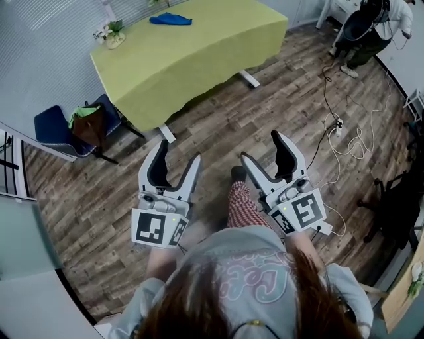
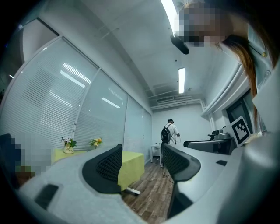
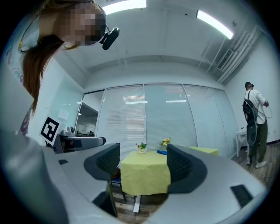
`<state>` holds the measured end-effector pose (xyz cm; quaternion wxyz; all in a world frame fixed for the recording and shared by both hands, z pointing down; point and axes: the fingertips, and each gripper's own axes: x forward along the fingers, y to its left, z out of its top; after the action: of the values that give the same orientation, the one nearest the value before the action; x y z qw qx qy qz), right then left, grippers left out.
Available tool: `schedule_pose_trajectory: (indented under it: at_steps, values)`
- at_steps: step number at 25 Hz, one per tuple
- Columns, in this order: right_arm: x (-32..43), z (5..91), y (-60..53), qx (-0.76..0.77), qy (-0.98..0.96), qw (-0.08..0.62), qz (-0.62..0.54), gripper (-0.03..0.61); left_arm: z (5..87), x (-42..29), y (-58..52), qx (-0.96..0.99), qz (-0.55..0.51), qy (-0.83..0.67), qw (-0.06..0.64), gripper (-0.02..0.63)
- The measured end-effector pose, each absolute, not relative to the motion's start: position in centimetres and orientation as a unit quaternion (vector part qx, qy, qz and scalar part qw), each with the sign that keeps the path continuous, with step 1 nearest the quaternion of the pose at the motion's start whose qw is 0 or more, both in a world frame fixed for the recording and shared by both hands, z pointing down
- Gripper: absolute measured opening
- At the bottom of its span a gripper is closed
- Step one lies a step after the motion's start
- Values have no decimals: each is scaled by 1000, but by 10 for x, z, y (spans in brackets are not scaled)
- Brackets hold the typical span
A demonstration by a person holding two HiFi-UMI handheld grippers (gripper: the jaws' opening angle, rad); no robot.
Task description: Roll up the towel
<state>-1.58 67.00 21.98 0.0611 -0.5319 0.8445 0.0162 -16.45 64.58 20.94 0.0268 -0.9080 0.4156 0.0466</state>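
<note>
Head view, looking steeply down at a person on the grey-brown wood-plank floor (image 1: 278, 112). The left white two-jaw gripper (image 1: 179, 153) and the right white two-jaw gripper (image 1: 260, 147) are hovering side by side near the person's body. Both are pointing toward the far table. Each is holding its jaws wide apart, with nothing between the black pads. The crumpled blue cloth towel (image 1: 170, 19) is lying on the far part of the rectangular table draped in yellow-green cloth (image 1: 199, 59), well apart from both grippers. A small vase of flowers (image 1: 114, 36) is standing at the table's left end. A dark blue chair (image 1: 52, 129) is sitting left of the table. A second person (image 1: 374, 23) is standing at the far right, with a white cable (image 1: 344, 142) trailing across the floor nearby.
</note>
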Motion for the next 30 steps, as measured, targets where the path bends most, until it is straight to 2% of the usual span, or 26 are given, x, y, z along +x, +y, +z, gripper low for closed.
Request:
schedule_pose_trajectory:
  at_steps: [14, 30]
  values:
    - [6, 221, 562, -519, 852, 60, 29, 321, 212, -140, 540, -903, 45, 425, 37, 265]
    - [63, 213, 389, -503, 862, 55, 29, 319, 201, -90, 370, -893, 47, 446, 40, 265]
